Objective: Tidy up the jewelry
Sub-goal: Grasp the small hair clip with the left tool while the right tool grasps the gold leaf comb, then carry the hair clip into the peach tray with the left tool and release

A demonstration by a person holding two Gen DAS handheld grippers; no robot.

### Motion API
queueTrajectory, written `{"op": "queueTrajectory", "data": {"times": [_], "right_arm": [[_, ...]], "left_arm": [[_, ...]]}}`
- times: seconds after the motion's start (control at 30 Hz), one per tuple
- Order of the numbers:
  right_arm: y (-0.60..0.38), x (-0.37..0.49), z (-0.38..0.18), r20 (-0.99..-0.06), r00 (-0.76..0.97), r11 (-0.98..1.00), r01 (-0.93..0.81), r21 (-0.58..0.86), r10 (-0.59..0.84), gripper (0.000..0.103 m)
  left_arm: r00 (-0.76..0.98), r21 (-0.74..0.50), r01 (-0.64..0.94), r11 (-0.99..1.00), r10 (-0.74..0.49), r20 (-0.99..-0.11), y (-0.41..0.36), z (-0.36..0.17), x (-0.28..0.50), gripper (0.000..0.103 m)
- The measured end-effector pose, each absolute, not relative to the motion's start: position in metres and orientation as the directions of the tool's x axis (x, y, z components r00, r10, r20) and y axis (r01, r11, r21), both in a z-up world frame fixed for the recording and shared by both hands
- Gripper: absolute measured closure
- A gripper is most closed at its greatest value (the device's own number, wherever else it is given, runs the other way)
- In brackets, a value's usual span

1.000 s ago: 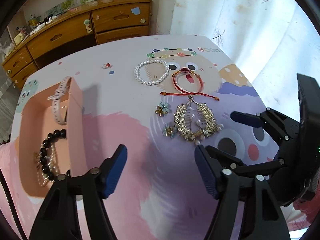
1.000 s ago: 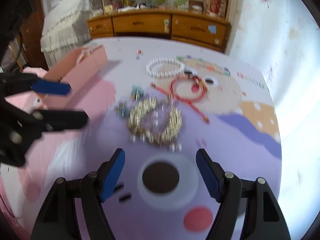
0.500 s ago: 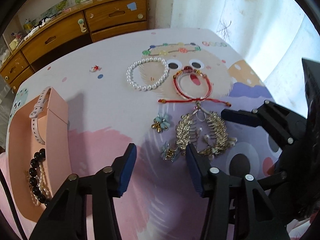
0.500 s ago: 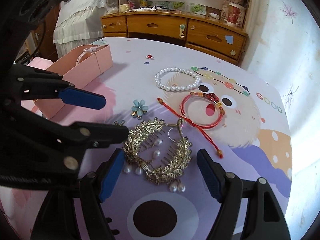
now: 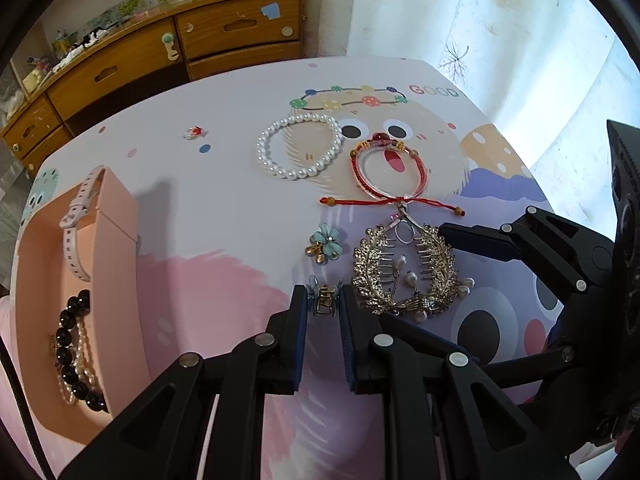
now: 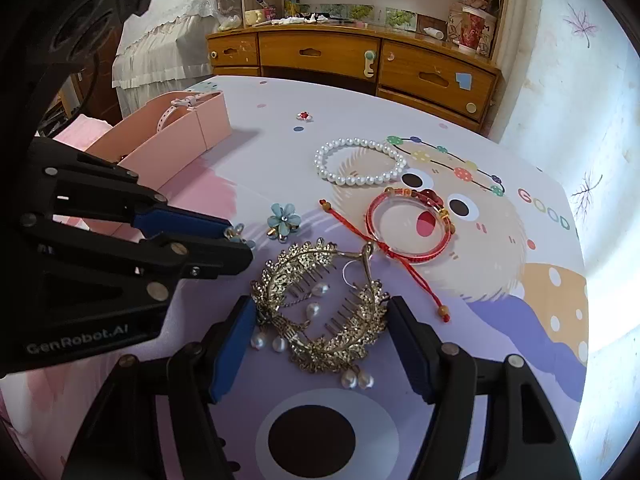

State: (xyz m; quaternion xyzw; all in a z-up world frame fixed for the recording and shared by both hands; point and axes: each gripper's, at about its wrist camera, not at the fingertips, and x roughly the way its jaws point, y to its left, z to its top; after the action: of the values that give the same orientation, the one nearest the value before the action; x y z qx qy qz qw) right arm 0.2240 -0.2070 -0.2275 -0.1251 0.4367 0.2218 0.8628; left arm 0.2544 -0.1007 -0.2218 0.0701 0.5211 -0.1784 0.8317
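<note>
My left gripper [image 5: 323, 304] is shut on a small blue flower clip [image 5: 322, 294] lying on the table; it also shows in the right wrist view [image 6: 239, 235]. My right gripper [image 6: 320, 324] is open, its fingers on either side of a gold leaf hair comb with pearls [image 6: 320, 312], also in the left wrist view [image 5: 404, 272]. A second blue flower clip [image 5: 326, 242], a white pearl bracelet [image 5: 298, 152] and a red cord bracelet [image 5: 390, 172] lie further back. A pink box [image 5: 120, 248] at left holds a black bead bracelet [image 5: 72, 344] and a pale watch strap [image 5: 78, 216].
The table carries a cartoon-printed cloth [image 5: 224, 200]. A tiny red flower piece [image 5: 194, 132] lies towards the back. A wooden dresser [image 5: 160, 52] stands behind the table, a white curtain [image 5: 480, 20] to the right. A bed [image 6: 168, 28] shows at far left in the right wrist view.
My left gripper moved forward and closed on the small blue flower clip. My right gripper advanced until its open fingers flank the gold hair comb.
</note>
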Motion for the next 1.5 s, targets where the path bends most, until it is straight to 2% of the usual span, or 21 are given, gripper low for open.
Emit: {"op": "queueTrajectory", "data": {"times": [0.23,0.3,0.33,0.37,0.4,0.7,1.07,1.2,1.5], "right_arm": [[-0.204,0.222,-0.224,-0.815,0.515,0.875,-0.484,-0.021,0.265,0.037],[-0.204,0.221,-0.219,-0.807,0.519,0.877,-0.480,-0.004,0.281,0.046],[-0.204,0.221,-0.217,-0.807,0.515,0.879,-0.477,0.008,0.288,0.050],[-0.204,0.221,-0.215,-0.805,0.517,0.883,-0.470,0.016,0.290,0.072],[-0.203,0.222,-0.215,-0.811,0.514,0.888,-0.460,0.015,0.280,0.087],[-0.197,0.220,-0.217,-0.837,0.494,0.916,-0.401,0.021,0.235,0.088],[-0.190,0.235,-0.220,-0.878,0.429,0.932,-0.359,0.051,0.213,0.083],[-0.170,0.234,-0.221,-0.890,0.440,0.915,-0.397,-0.075,0.118,0.080],[-0.152,0.216,-0.217,-0.854,0.520,0.903,-0.376,-0.207,0.020,0.082]], "left_arm": [[0.438,-0.055,0.339,0.939,-0.210,-0.874,-0.088,-0.205,0.247,0.089],[0.454,-0.049,0.326,0.944,-0.202,-0.868,-0.082,-0.200,0.244,0.089],[0.460,-0.047,0.322,0.945,-0.200,-0.865,-0.080,-0.198,0.243,0.089],[0.471,-0.044,0.314,0.948,-0.196,-0.860,-0.076,-0.195,0.241,0.089],[0.476,-0.044,0.310,0.950,-0.195,-0.858,-0.074,-0.193,0.240,0.089],[0.511,-0.046,0.264,0.963,-0.180,-0.840,-0.040,-0.176,0.221,0.089],[0.538,-0.052,0.224,0.973,-0.169,-0.826,-0.002,-0.162,0.206,0.089],[0.545,-0.067,0.206,0.976,-0.172,-0.820,0.012,-0.159,0.204,0.089],[0.569,-0.078,0.181,0.980,-0.169,-0.805,0.046,-0.152,0.200,0.089]]}}
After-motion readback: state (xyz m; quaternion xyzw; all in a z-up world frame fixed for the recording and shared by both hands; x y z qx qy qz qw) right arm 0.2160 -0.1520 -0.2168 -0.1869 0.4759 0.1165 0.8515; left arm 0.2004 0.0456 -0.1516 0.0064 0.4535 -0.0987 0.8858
